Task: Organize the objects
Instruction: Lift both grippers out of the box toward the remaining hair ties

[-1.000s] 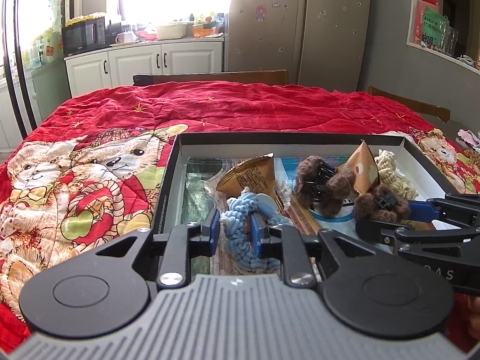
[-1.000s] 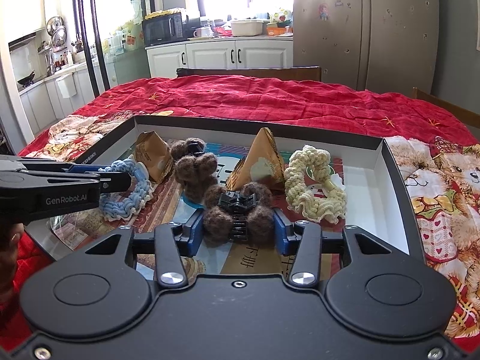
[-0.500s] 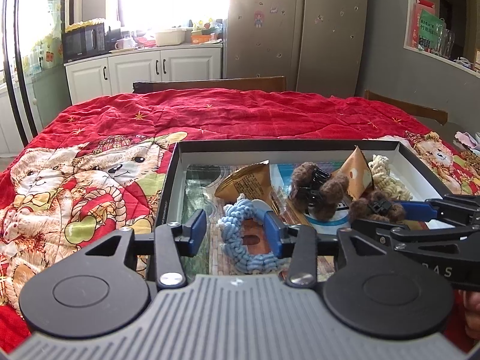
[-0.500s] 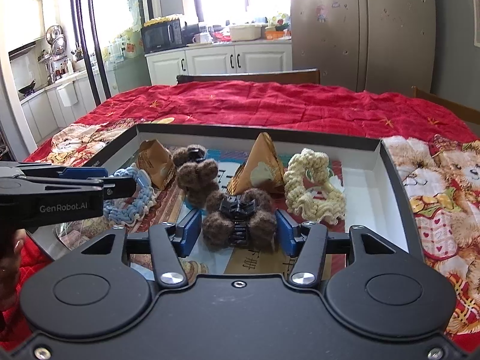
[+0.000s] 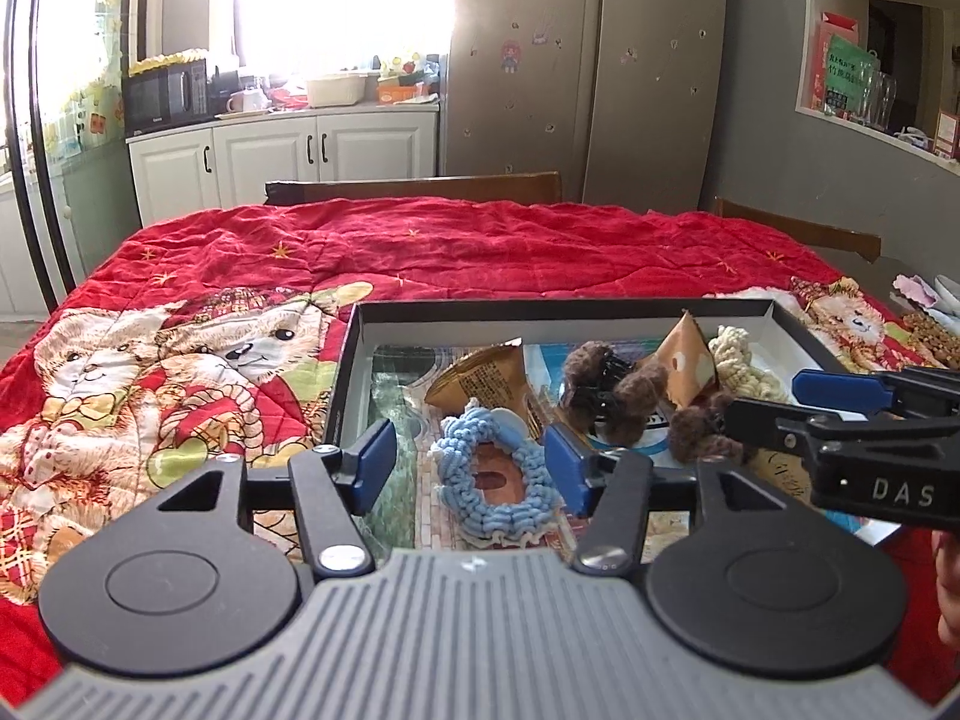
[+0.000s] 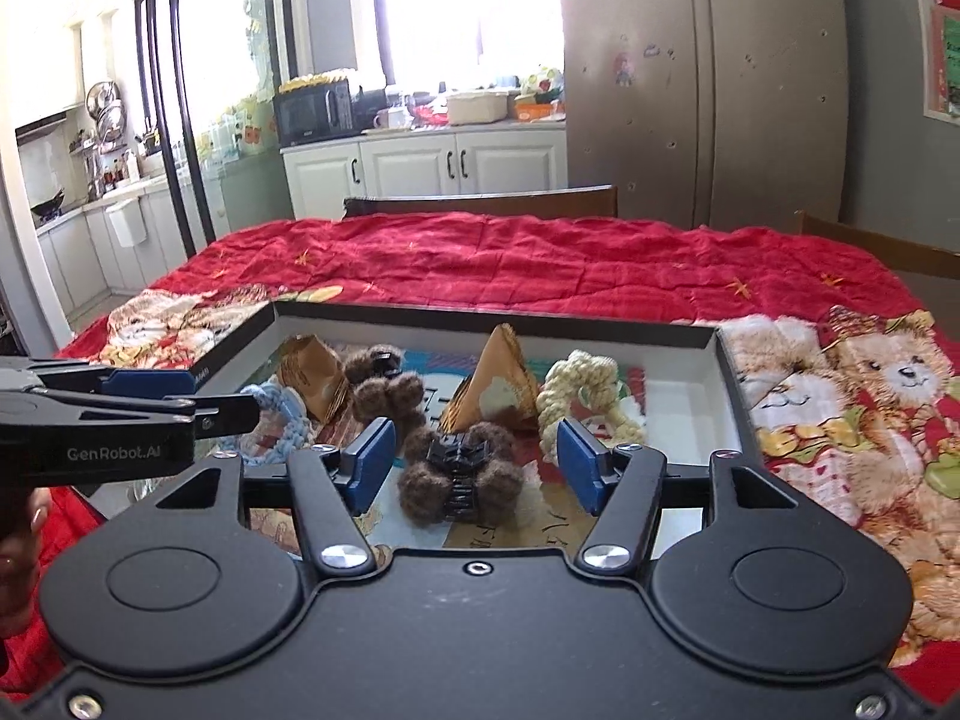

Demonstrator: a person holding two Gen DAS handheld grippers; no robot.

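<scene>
A black box [image 5: 600, 307] with white walls lies on the red quilt. In it are a blue rope ring [image 5: 498, 474], two brown paper cones [image 5: 486, 375], two brown fuzzy hair clips [image 5: 606, 384] and a cream rope ring [image 5: 741, 360]. My left gripper [image 5: 471, 468] is open, its pads either side of the blue ring and apart from it. My right gripper [image 6: 474, 462] is open, its pads either side of the near fuzzy clip [image 6: 459, 474]. The cream ring [image 6: 579, 396] and a cone [image 6: 498, 384] lie behind it.
A red quilt with teddy bears [image 5: 180, 372] covers the table. Wooden chair backs [image 5: 414, 187] stand at the far edge. White cabinets [image 5: 288, 150] and a fridge [image 5: 588, 60] are behind. The right gripper's side [image 5: 870, 432] crosses the left view.
Both grippers have opened wider and drawn back and up a little. The left one has let go of the blue ring; the right one's pads have parted from the fuzzy clip.
</scene>
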